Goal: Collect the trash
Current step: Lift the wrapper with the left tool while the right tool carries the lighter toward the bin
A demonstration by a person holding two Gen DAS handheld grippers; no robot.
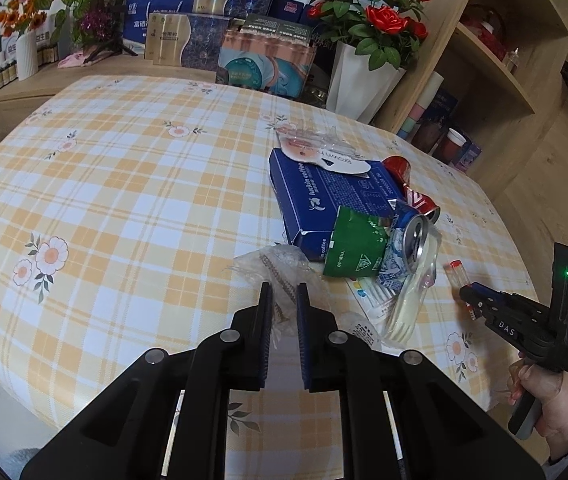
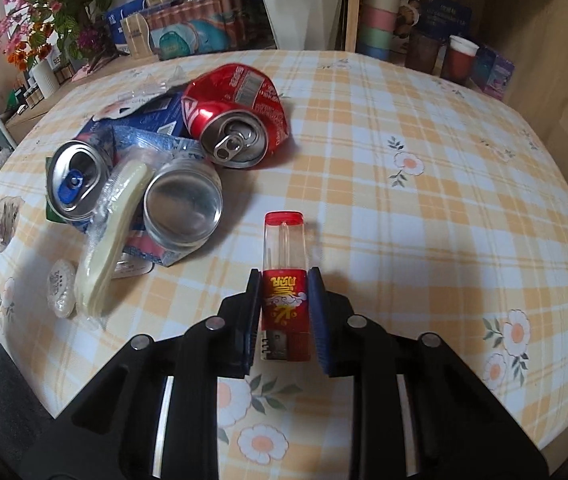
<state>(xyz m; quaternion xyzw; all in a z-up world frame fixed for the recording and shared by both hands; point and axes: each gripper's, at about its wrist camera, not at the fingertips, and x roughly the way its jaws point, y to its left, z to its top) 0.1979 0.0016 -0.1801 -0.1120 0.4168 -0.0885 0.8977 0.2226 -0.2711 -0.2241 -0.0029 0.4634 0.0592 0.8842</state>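
My left gripper (image 1: 284, 294) is shut on a crinkled clear plastic wrapper (image 1: 280, 260) at the near side of the trash pile. The pile on the checked tablecloth (image 1: 124, 184) holds a blue coffee box (image 1: 316, 196), a green packet (image 1: 354, 246), a crushed red can (image 2: 236, 116), a blue can (image 2: 76, 180), a silver can bottom (image 2: 182, 204) and a pale yellow plastic piece (image 2: 112, 232). To the pile's right, my right gripper (image 2: 284, 286) is shut on a red lighter (image 2: 286, 300) lying on the cloth; its clear end sticks out ahead. The left wrist view shows that gripper (image 1: 468, 296) too.
A white vase of red roses (image 1: 360, 80) and a wooden shelf unit (image 1: 484, 80) stand behind the table at the right. Boxes (image 1: 212, 8) and flower pots line the back. A small white round packet (image 2: 61, 294) lies near the pile. A hand (image 1: 544, 400) grips the right tool.
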